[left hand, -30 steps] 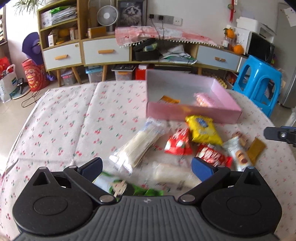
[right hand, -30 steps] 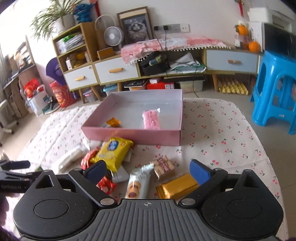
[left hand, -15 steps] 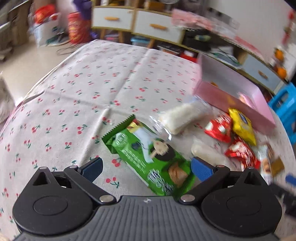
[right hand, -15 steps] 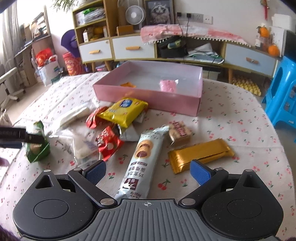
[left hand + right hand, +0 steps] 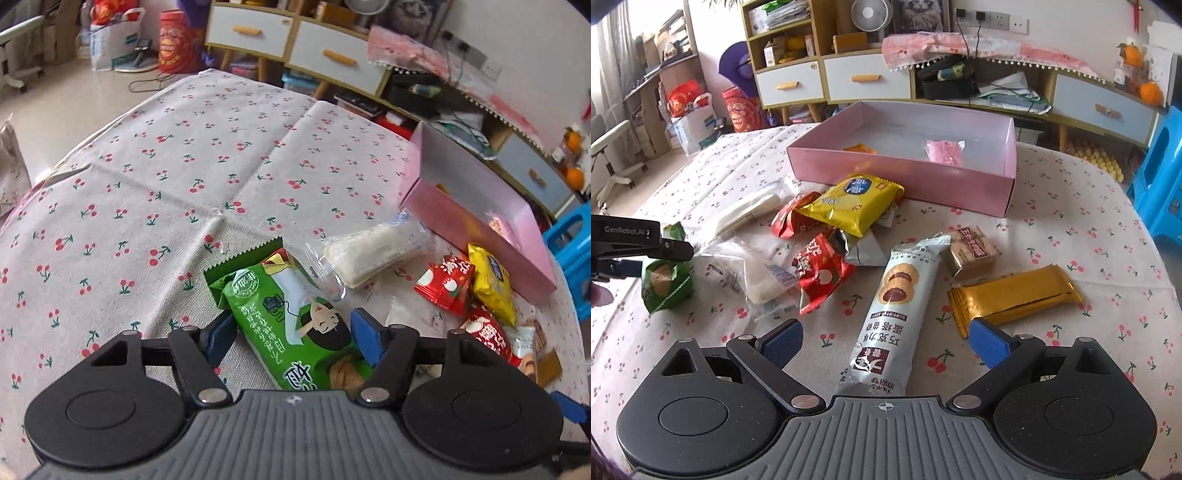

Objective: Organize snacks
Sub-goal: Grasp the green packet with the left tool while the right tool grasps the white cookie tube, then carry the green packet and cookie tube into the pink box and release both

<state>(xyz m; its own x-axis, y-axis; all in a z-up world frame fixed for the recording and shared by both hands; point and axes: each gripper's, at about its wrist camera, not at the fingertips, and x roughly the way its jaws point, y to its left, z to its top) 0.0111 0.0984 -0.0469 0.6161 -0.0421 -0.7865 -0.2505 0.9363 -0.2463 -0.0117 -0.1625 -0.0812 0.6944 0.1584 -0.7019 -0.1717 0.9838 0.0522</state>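
My left gripper (image 5: 293, 334) has closed in on a green snack packet (image 5: 295, 325), its blue pads touching both sides; the packet also shows in the right wrist view (image 5: 665, 280). My right gripper (image 5: 886, 341) is open and empty, straddling the near end of a pale blue biscuit packet (image 5: 892, 314) on the cloth. The pink box (image 5: 1006, 184) holds a pink packet (image 5: 943, 151) and an orange one (image 5: 860, 148). Loose snacks lie in front of it: a yellow bag (image 5: 853, 205), red bags (image 5: 822, 271), a gold bar (image 5: 1015, 295), a brown square packet (image 5: 973, 253).
Clear-wrapped white wafers (image 5: 373, 253) lie by the green packet. A blue stool (image 5: 1163, 177) stands right of the table. Cabinets with drawers (image 5: 864, 79) line the far wall. The cherry-print cloth (image 5: 184, 166) is bare at the left.
My left gripper has narrowed from wide open onto the green packet. My right gripper has come down and forward over the biscuit packet, still open.
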